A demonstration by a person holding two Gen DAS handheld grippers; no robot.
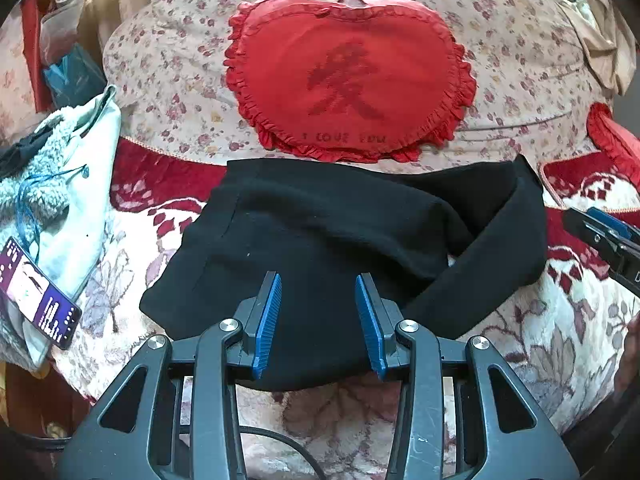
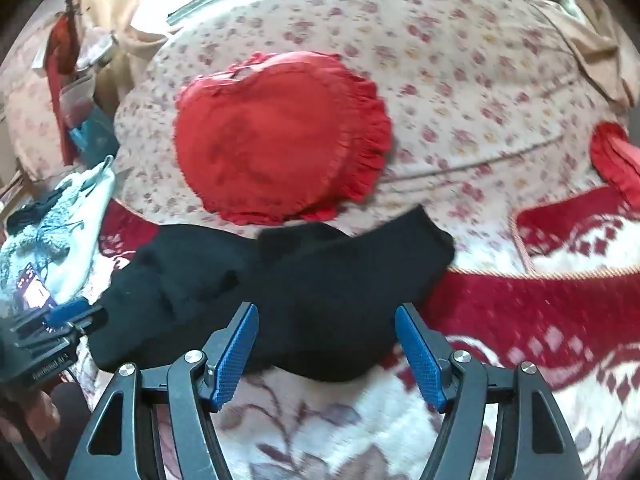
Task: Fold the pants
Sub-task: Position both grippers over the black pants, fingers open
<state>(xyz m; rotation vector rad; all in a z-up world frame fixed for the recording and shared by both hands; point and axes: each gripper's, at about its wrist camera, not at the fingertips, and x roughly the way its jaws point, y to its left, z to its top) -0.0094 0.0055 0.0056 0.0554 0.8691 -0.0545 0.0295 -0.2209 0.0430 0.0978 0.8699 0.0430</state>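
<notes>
Hovering over one pair of black pants [image 1: 320, 240] lying on the bed [image 1: 560, 340]: left gripper [image 1: 319, 292] and right gripper [image 2: 326, 320], jaws parted, gripping nothing; one whole red heart cushion [image 1: 344, 76] lying behind.

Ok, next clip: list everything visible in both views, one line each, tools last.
pants: one, black, partly folded on the blanket, one leg crossing to the right
heart cushion: one, red with frilled edge, behind the pants on the floral cover
second red cushion: one, partly visible at the right edge
floral cover: one, beige with small red flowers, far half of the bed
blanket: one, red and white patterned, under the pants
fleece garment: one, pale blue, left of the pants
tag card: one, purple, on the fleece garment
left tool: open, over the pants' near edge
right tool: open, over the pants' right part
</notes>
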